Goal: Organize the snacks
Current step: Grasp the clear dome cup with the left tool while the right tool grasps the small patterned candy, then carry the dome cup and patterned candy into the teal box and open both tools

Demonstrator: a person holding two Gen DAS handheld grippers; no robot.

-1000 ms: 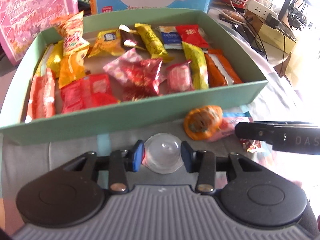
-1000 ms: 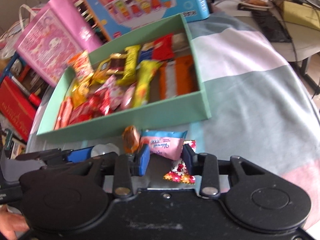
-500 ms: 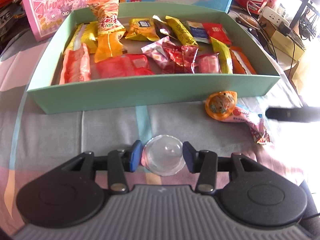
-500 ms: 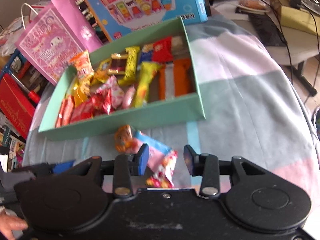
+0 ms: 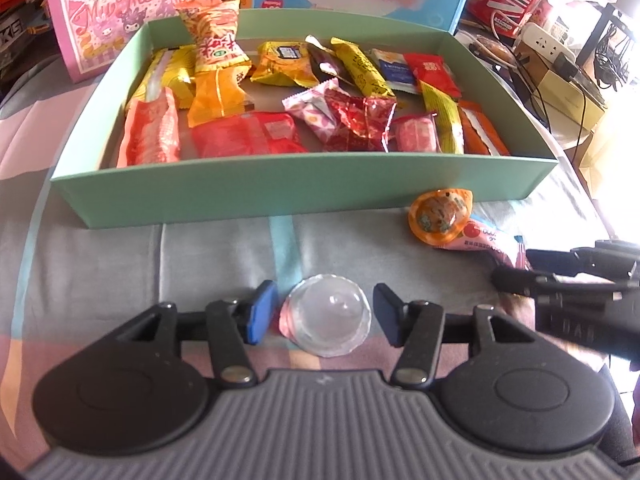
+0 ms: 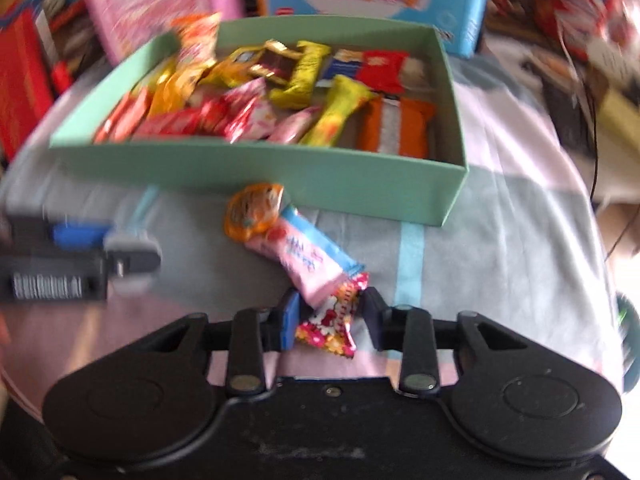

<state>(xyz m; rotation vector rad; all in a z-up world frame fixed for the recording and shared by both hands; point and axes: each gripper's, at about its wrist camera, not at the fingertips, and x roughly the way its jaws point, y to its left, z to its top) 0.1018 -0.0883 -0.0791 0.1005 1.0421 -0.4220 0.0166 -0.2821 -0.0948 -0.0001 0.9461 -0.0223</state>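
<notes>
1. Here the step in hand looks like gathering the last loose snacks into the green box (image 5: 304,196), which already holds many wrapped packets.
2. The left claw (image 5: 325,314) has its jaws opening, pads clear on both sides of a clear jelly cup (image 5: 326,320) that sits on the cloth between them — not gripped.
3. The right claw (image 6: 329,318) has its jaws closing around a small flowered candy packet (image 6: 334,326); the packet lies between the pads, but they do not yet press on it, as far as the blurred view shows.
4. Just ahead of the right claw lies a pink-and-blue wrapped bar (image 6: 308,258), its near end touching the flowered packet, and beyond that an orange round snack (image 6: 252,212) just beside the box's near wall.
5. Next, I judge, the right claw needs to finish its pinch and lift high enough to clear that wall before releasing inside.
6. The pink bar's overlap could drag along with the packet.
7. Room inside the box is tight at its left end and middle; a bare patch shows at the far right corner.
8. The two claws are near each other — a crossing lift risks a bump.
</notes>
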